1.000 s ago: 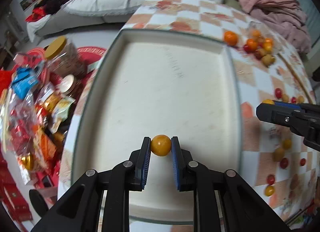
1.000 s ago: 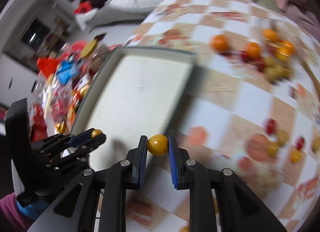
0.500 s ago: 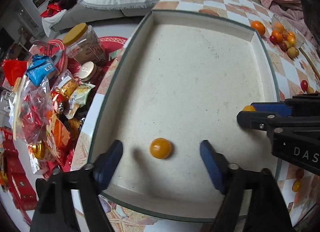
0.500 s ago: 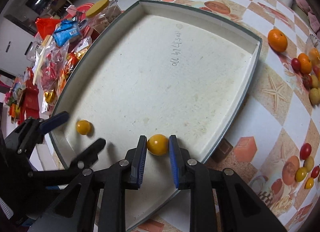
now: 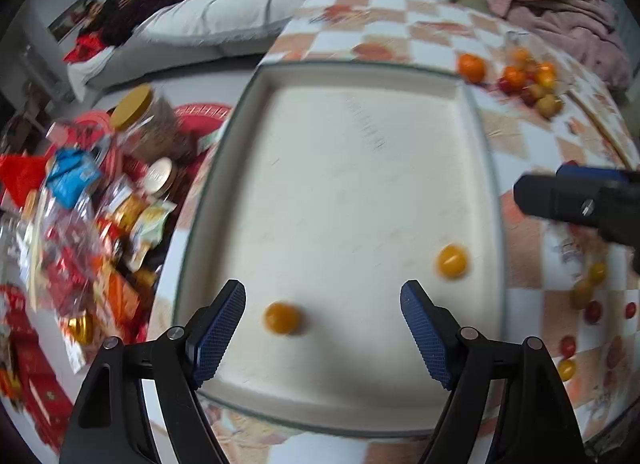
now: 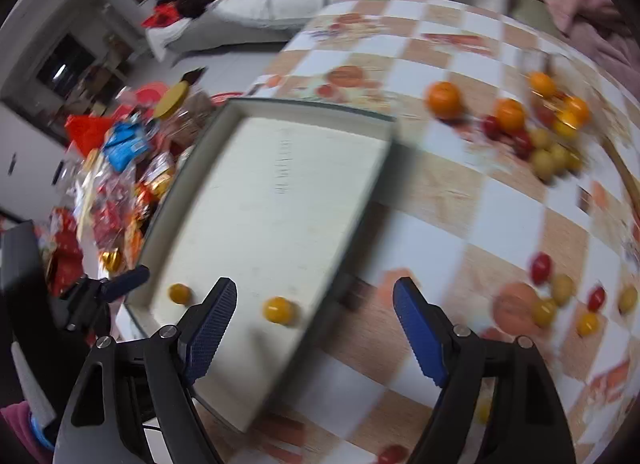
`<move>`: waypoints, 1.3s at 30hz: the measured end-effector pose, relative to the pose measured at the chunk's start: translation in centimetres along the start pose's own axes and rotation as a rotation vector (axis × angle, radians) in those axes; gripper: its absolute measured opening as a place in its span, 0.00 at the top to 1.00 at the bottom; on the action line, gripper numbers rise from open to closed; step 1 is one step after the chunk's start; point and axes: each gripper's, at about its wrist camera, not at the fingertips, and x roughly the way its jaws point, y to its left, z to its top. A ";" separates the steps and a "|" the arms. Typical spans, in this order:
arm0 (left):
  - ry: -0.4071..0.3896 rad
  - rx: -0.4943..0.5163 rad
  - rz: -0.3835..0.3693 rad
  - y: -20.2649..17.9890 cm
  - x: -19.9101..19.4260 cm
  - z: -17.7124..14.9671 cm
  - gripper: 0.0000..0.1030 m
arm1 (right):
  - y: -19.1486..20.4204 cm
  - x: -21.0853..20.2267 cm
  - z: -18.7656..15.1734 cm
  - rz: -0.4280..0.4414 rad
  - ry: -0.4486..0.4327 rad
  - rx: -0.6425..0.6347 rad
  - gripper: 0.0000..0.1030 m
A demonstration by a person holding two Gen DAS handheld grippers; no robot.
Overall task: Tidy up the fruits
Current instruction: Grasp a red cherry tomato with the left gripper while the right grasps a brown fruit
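Note:
A white tray (image 5: 360,168) with a green rim lies on the checked table. Two small yellow fruits lie in its near end: one (image 5: 282,318) between my left fingers, also in the right wrist view (image 6: 179,293), and one (image 5: 452,261) near the tray's right wall, also in the right wrist view (image 6: 279,310). My left gripper (image 5: 322,328) is open and empty above the tray's near end. My right gripper (image 6: 314,324) is open and empty over the tray's right rim (image 6: 352,232); it also shows in the left wrist view (image 5: 576,200).
Several oranges, red and yellow cherry tomatoes lie loose at the far right (image 5: 524,80) and near right (image 6: 560,296) of the table. Snack packets and jars (image 5: 100,200) are piled left of the tray. A sofa (image 5: 248,4) and a pink blanket (image 5: 552,0) lie beyond.
My right gripper opened and let its yellow fruit go into the tray, then drew back to the right. My left gripper, open since half a second ago, pulled back and up.

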 end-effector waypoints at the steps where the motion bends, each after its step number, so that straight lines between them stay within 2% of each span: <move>1: -0.012 0.020 -0.015 -1.0 -0.4 0.6 0.21 | -1.5 -0.6 -0.5 -0.026 -0.003 0.032 0.19; 7: -0.060 0.153 -0.129 -8.4 -1.7 3.5 0.21 | -9.3 -2.9 -4.0 -0.146 0.002 0.211 0.19; 11: -0.063 0.257 -0.180 -14.1 -0.7 4.4 0.21 | -14.5 -4.2 -6.9 -0.211 0.008 0.334 0.19; 16: -0.055 0.332 -0.192 -19.1 2.1 5.5 0.21 | -18.4 -5.1 -9.1 -0.288 0.008 0.401 0.19; 20: -0.061 0.325 -0.199 -20.7 3.3 6.4 0.21 | -20.5 -5.3 -9.6 -0.323 0.002 0.423 0.19; 27: -0.069 0.335 -0.209 -22.4 4.9 7.8 0.21 | -22.5 -4.9 -9.4 -0.335 -0.010 0.408 0.19; 37: -0.072 0.302 -0.200 -24.1 5.9 9.3 0.21 | -25.1 -4.3 -5.9 -0.369 -0.054 0.361 0.19; 39: -0.072 0.298 -0.187 -24.3 6.1 9.3 0.21 | -25.4 -4.2 -5.3 -0.373 -0.056 0.357 0.24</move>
